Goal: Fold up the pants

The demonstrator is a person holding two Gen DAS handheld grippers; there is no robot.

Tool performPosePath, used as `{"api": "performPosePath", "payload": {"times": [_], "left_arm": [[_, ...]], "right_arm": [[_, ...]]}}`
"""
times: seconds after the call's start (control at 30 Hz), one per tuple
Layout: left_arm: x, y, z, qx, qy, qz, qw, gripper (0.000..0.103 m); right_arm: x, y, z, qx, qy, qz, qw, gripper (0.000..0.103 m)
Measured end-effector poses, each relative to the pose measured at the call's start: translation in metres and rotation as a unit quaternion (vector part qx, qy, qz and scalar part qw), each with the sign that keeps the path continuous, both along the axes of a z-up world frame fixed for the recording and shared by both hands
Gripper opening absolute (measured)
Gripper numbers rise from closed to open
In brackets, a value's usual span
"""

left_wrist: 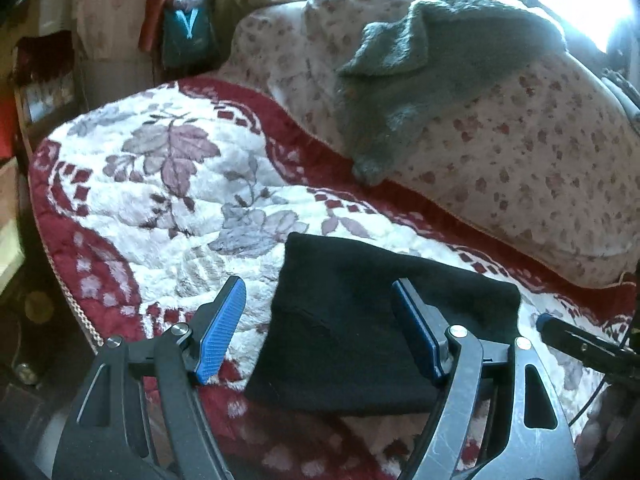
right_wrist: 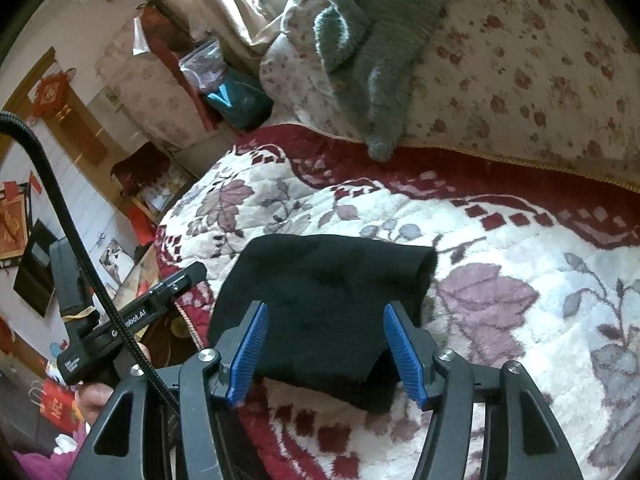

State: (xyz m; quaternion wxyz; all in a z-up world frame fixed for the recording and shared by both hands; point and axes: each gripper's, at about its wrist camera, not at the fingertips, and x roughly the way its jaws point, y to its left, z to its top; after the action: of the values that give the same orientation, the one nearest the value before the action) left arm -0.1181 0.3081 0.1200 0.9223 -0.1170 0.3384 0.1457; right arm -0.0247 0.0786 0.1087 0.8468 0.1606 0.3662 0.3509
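The black pants (left_wrist: 360,332) lie folded into a compact rectangle on the red and white floral blanket (left_wrist: 160,200); they also show in the right wrist view (right_wrist: 320,304). My left gripper (left_wrist: 320,304) is open and empty, held just above the pants' near left part. My right gripper (right_wrist: 324,332) is open and empty, its blue pads straddling the near edge of the pants without gripping them. The right gripper's tip (left_wrist: 560,330) shows at the right of the left wrist view, and the left gripper (right_wrist: 136,316) shows at the left of the right wrist view.
A rolled floral quilt (left_wrist: 500,152) lies along the back of the bed with a grey knitted garment (left_wrist: 420,60) draped over it. The bed's edge (left_wrist: 68,292) drops to the floor on the left. Bags and cabinets (right_wrist: 180,92) stand beyond the bed.
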Motion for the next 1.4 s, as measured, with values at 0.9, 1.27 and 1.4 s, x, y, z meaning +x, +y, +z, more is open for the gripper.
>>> {"api": "performPosePath", "payload": {"times": [0.9,1.27,1.4], "left_arm": [[-0.029,-0.042,0.011,0.032,-0.008,0.0,0.9995,0.076],[-0.031,-0.041,0.01,0.026,-0.006,0.004,0.9996,0.076],[-0.032,-0.041,0.009,0.028,-0.004,0.008,0.9996,0.076]], "right_arm": [[-0.041,0.024,0.013,-0.048,-0.055,0.004,0.997,0.059],[-0.044,0.025,0.013,-0.05,-0.056,0.008,0.997,0.059],[-0.044,0.027,0.011,-0.053,-0.053,0.013,0.997,0.059]]}}
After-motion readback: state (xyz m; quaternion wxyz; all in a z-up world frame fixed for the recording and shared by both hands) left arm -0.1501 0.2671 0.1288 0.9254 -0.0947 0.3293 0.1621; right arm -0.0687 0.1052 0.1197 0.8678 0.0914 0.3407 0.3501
